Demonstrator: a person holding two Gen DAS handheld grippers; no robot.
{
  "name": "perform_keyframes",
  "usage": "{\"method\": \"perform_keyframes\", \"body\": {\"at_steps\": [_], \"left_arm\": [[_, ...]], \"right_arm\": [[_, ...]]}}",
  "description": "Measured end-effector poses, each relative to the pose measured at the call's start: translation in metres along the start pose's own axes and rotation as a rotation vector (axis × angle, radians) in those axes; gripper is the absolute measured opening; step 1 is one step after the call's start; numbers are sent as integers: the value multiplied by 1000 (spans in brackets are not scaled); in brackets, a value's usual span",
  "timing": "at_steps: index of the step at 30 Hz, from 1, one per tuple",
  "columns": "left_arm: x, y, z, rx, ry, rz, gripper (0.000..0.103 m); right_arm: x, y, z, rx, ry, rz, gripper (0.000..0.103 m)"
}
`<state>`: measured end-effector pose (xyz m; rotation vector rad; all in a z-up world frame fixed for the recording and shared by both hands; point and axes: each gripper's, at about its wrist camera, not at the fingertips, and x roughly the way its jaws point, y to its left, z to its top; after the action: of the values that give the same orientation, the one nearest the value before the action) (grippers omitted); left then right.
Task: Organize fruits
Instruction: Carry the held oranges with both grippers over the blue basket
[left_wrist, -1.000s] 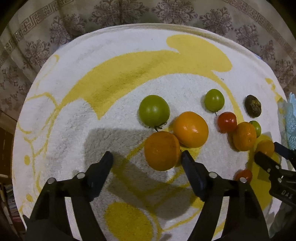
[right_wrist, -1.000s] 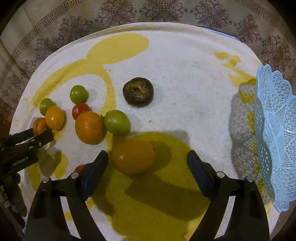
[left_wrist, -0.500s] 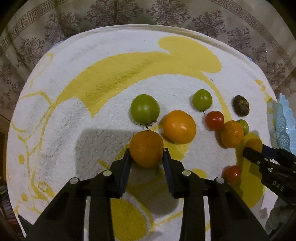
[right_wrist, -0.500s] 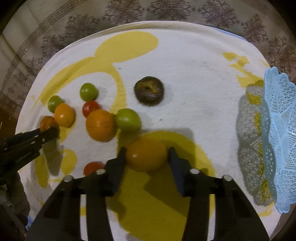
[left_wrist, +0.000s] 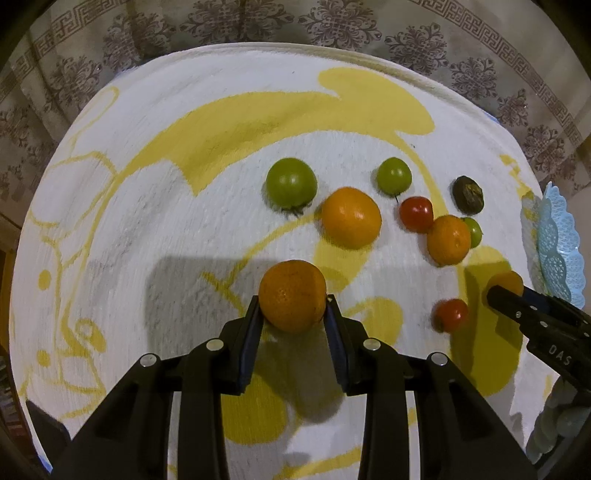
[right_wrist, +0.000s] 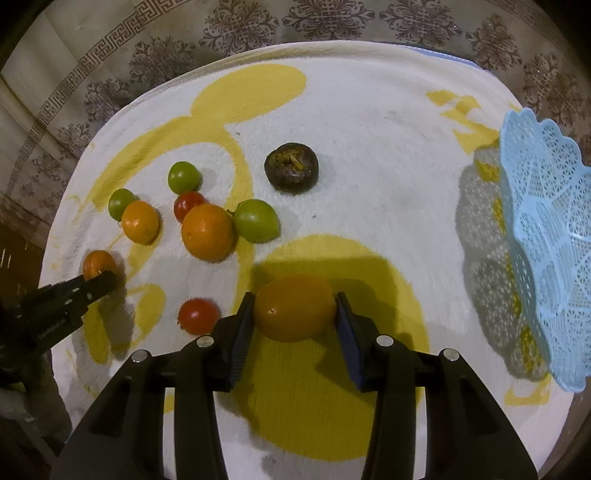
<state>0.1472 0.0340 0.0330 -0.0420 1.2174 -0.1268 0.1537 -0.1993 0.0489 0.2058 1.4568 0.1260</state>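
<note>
Two oranges (left_wrist: 292, 295) (right_wrist: 294, 314) sit clamped in hand-held grippers, while oranges (left_wrist: 351, 217), green tomatoes (left_wrist: 291, 181) and red tomatoes (left_wrist: 416, 213) lie clustered on the towel.

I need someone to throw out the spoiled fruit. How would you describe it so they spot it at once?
Start at the blue lace basket on the right edge of the white-and-yellow towel, then look left toward the fruit cluster. The spoiled fruit sits alone, behind the green tomato. It is the only dark brown, shrivelled one, with a ragged yellowish top.
</note>
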Motion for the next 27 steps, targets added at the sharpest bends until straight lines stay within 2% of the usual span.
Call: {"method": "perform_keyframes", "body": {"at_steps": [15, 21, 27], "left_arm": [[-42, -34, -23, 13, -39, -23, 34], [-58, -63, -23, 45, -63, -34, 34], [-67, -105, -20, 83, -85, -70, 34]], "right_arm": [[-47, -18, -19, 36, -61, 64, 44], [-75, -47, -22, 76, -108, 79, 44], [-99, -86, -27, 124, -150, 59, 44]]}}
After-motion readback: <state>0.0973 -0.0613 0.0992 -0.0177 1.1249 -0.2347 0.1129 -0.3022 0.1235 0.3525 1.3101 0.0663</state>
